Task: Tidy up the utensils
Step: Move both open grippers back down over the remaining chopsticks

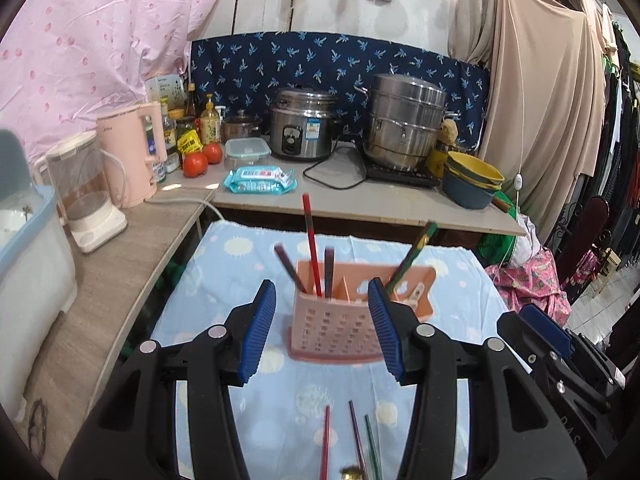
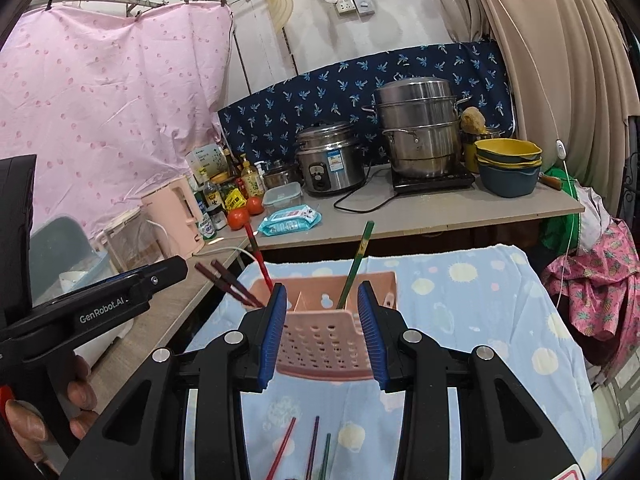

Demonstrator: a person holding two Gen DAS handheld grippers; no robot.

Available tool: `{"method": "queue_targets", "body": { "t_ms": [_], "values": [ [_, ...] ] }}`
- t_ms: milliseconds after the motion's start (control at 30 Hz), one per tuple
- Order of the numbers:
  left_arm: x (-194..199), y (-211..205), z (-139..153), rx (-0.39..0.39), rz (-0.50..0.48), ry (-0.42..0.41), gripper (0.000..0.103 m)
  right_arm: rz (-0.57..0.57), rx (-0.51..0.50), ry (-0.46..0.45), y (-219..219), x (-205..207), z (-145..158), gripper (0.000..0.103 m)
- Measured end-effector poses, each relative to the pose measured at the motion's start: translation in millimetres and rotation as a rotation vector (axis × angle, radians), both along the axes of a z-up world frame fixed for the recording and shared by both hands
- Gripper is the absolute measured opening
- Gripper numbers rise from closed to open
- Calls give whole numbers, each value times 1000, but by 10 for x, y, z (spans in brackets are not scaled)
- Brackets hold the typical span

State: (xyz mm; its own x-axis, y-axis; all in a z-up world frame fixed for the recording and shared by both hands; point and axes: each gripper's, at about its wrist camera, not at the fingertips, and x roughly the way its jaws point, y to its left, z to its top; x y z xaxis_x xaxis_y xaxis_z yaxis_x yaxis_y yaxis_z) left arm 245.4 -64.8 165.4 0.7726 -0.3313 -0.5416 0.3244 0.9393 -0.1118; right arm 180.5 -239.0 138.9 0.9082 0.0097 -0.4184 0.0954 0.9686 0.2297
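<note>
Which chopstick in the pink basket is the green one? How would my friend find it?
Find the table with the blue spotted cloth, then the pink holder standing on it. The green chopstick stands alone in its right-hand compartment, leaning to the right. The red chopstick and the two dark brown chopsticks crowd the left compartment instead.

Bkgd only: steel rice cooker [image 1: 303,128] on counter [image 1: 360,204], black cord looping in front. Stacked steamer pot [image 1: 404,120] on induction plate, right of cooker. Yellow/blue bowls [image 1: 472,178] stacked nr counter's right end. Wet-wipes pack [image 1: 260,179] at front edge, clear lidded box [image 1: 247,151] behind it, 2 tomatoes [image 1: 202,159] beside. Pink kettle [image 1: 132,152] + sauce bottles [image 1: 192,128] at left. Navy print cloth [image 1: 340,64] behind; pink sheet [image 1: 88,52] hangs left, beige curtain [image 1: 540,92] right.
</note>
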Motion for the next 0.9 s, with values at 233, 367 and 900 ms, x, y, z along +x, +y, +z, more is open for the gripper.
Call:
{"method": "queue_targets", "body": {
  "t_ms": [233, 367, 900],
  "values": [
    [-310, 148, -373, 24, 6, 69, 46, 14, -50, 81, 200, -413, -377, 36],
    [-520, 244, -629, 45, 11, 116, 46, 25, -52, 146, 270, -627, -643, 36],
    [-1269, 469, -1743, 126, -14, 352, 46, 85, -35, 420, 556, -1366, -1728, 36]
  ]
}}
